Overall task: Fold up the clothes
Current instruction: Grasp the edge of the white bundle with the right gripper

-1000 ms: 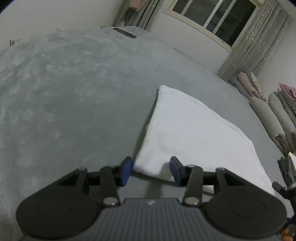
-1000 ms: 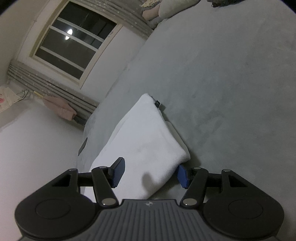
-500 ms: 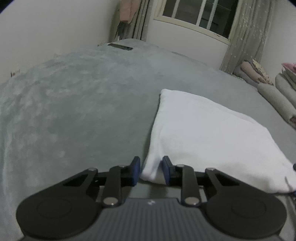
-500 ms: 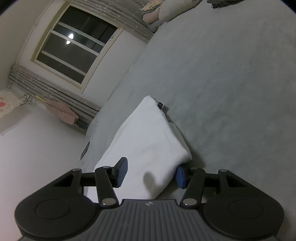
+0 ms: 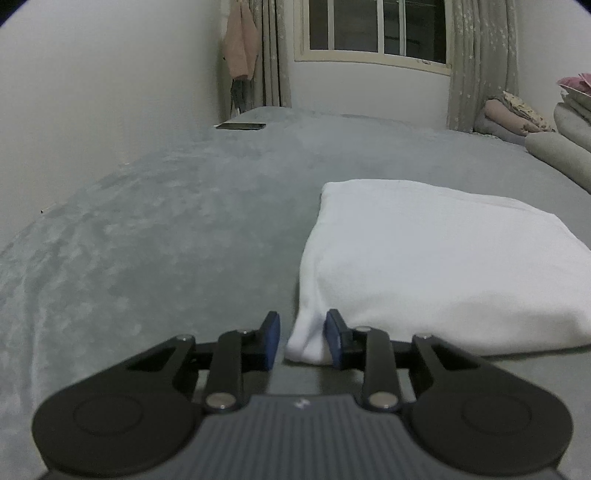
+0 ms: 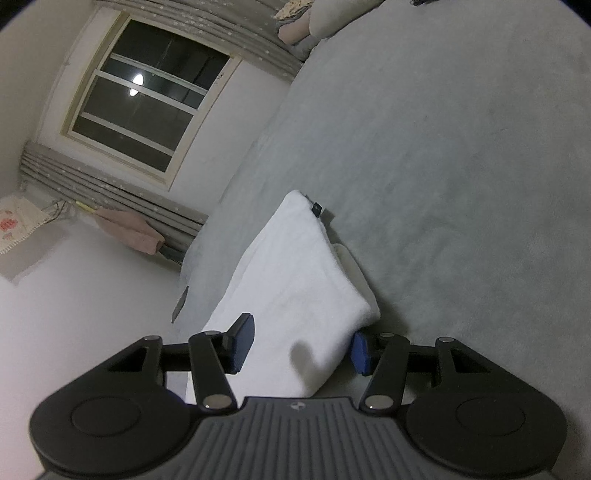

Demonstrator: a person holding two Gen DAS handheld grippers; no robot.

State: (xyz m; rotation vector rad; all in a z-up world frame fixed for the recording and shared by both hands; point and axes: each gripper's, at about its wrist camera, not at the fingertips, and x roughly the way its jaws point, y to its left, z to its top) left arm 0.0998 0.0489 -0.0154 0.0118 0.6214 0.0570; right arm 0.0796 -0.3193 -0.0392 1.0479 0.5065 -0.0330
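Note:
A folded white garment [image 5: 424, 258] lies flat on the grey bed cover [image 5: 166, 240]. My left gripper [image 5: 303, 341] sits low at its near left corner. That corner is between the blue pads; the right pad touches the cloth and a thin gap shows at the left pad. In the right wrist view the same white garment [image 6: 295, 280] runs away from me, with a small black tag [image 6: 317, 209] at its far end. My right gripper [image 6: 301, 349] stands wide open, its pads straddling the near end of the fold without pressing it.
A dark flat phone-like object [image 5: 241, 126] lies at the bed's far edge by the wall. Rolled blankets and pillows [image 5: 546, 147] are stacked at the right. A window [image 5: 373, 29] and curtains are behind. The grey cover [image 6: 461, 166] spreads to the right of the garment.
The left gripper's fingers have narrowed around the garment's near corner, and it has dropped lower and levelled out. The right gripper has barely moved and stays wide.

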